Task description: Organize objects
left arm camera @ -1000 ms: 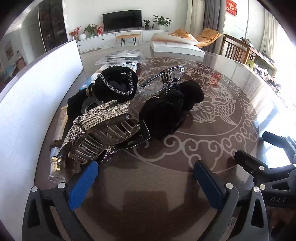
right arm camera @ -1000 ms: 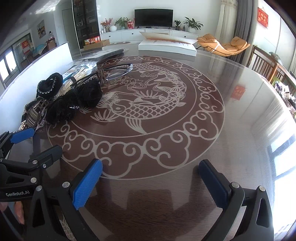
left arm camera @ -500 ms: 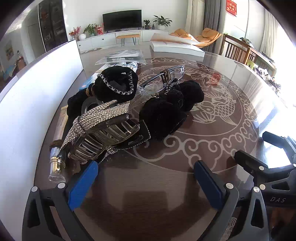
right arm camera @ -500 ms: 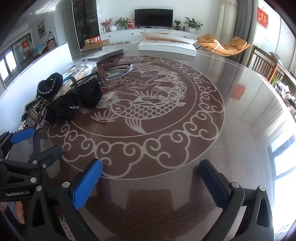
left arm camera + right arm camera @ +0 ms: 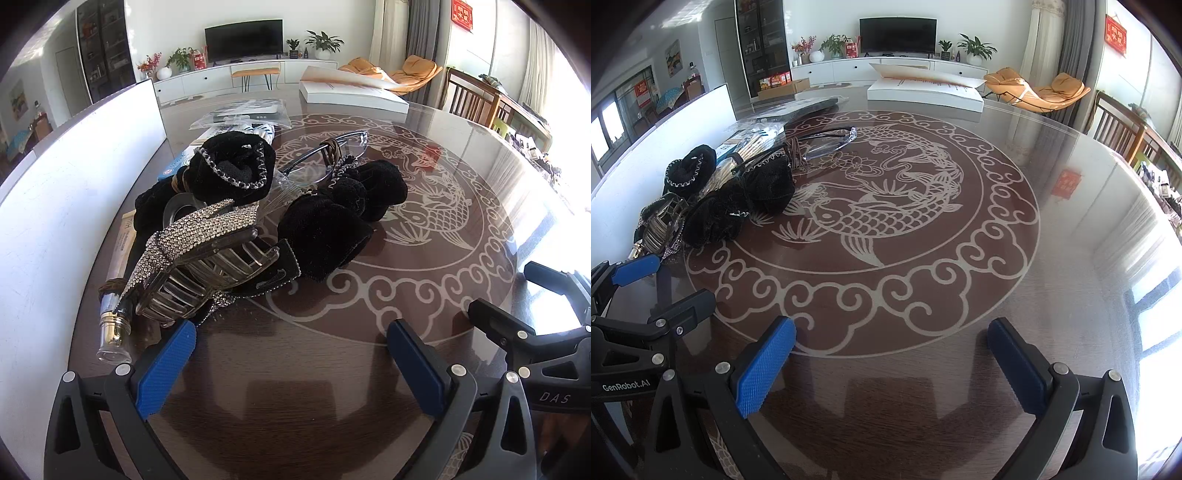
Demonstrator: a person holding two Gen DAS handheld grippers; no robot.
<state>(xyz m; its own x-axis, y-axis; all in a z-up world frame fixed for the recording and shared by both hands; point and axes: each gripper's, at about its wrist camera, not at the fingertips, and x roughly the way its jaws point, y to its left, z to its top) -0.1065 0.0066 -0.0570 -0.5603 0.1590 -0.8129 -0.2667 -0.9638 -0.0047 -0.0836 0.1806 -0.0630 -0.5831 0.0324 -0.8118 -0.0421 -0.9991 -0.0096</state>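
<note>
I see left tongs (image 5: 291, 363) spread apart, holding nothing — rhinestone hair claw (image 5: 207, 254) just ahead-left of them on the desk (image 5: 332, 369); right tongs (image 5: 892, 363) also apart | pile well left.

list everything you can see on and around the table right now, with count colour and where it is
hair claw clip: 1, rhinestone silver, front of the pile at table's left
velvet scrunchies: several, black, piled behind and right of the clip
glasses: 1, clear with dark arms, behind the pile
small bottle: 1, clear with gold band, left front of pile
plastic packets: a few, clear, far left of table
flat box: 1, white, far edge of table
white board: 1, along table's left side
table: 1, brown with pale fish motif
left gripper: open, empty, near the clip
right gripper: open, empty, over bare table
</note>
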